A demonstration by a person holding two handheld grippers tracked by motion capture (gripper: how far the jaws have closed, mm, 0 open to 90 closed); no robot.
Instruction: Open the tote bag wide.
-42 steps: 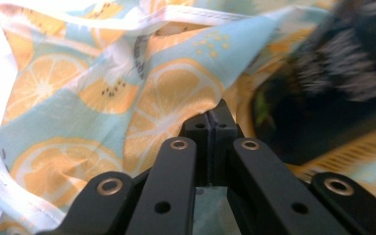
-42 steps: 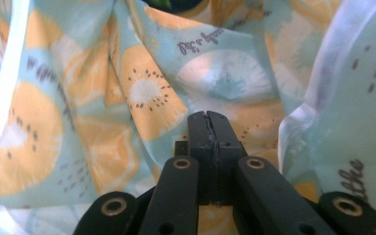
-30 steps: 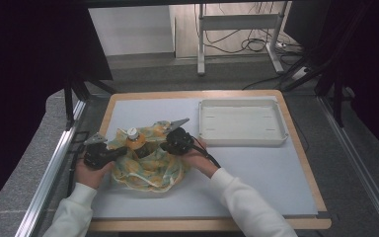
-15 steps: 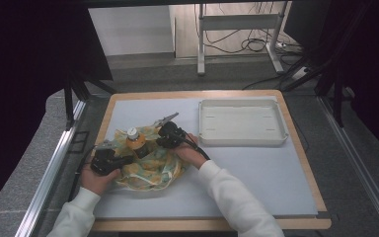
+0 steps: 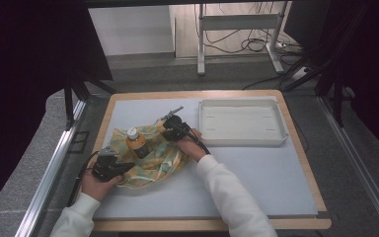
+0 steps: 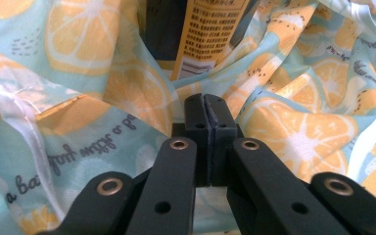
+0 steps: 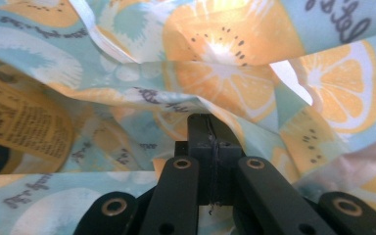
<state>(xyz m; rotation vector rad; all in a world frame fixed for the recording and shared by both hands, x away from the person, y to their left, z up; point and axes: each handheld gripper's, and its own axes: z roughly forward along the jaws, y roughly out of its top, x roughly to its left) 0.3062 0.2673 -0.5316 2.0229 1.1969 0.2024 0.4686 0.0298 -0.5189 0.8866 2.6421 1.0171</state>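
shallow white rectangular plastic tray (image 5: 243,123): empty, far right on bench | pale grey bench (image 5: 256,173), wooden rim | metal stand (image 5: 237,29) behind, cables on floor

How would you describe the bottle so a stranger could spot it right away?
Start at the white tray on the table's right half, then look left to the crumpled lemon-print cloth. The bottle stands in its middle: dark body, orange label, pale cap, the one upright thing there.

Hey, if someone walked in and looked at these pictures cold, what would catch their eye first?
Probably the crumpled light-blue cloth printed with orange citrus slices, lying at the left of the grey table mat, with a dark bottle with an orange label and a white cap standing in it. A shut tool works the cloth from each side, the left tool and the right tool. The shallow white plastic tray sits empty to the right.
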